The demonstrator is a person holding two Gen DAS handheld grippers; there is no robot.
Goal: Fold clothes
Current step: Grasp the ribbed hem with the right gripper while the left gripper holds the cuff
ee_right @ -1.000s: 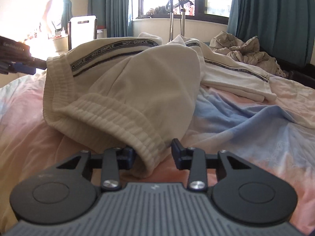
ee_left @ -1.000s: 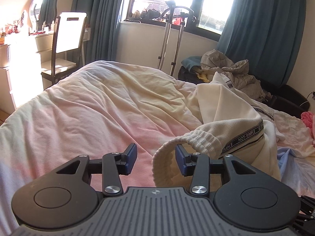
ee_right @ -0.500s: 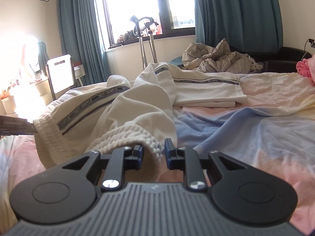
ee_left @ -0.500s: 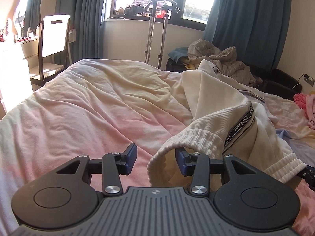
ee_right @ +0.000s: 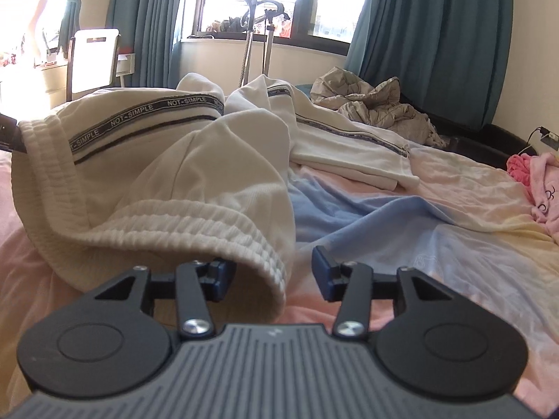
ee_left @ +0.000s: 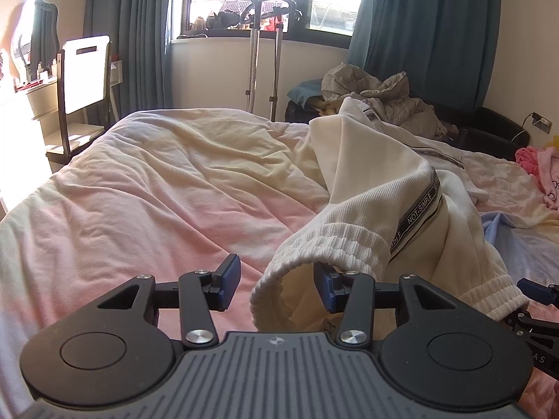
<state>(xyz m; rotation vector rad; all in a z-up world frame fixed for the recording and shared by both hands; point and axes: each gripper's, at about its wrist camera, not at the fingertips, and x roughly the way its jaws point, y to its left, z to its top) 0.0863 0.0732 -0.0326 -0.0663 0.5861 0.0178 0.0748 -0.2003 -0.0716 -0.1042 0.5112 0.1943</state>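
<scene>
Left wrist: left gripper [ee_left: 276, 286] open, trousers [ee_left: 377, 209] waistband draped over its 3 o'clock finger. Right gripper [ee_right: 269, 272] open too, waistband over 9 o'clock finger, on bed [ee_left: 157, 188].

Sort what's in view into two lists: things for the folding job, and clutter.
Job: cream sweatpants with the ribbed waistband; left gripper; right gripper; bed.

Clutter: grey quilted bundle, pink garment, garment steamer stand, chair.
</scene>
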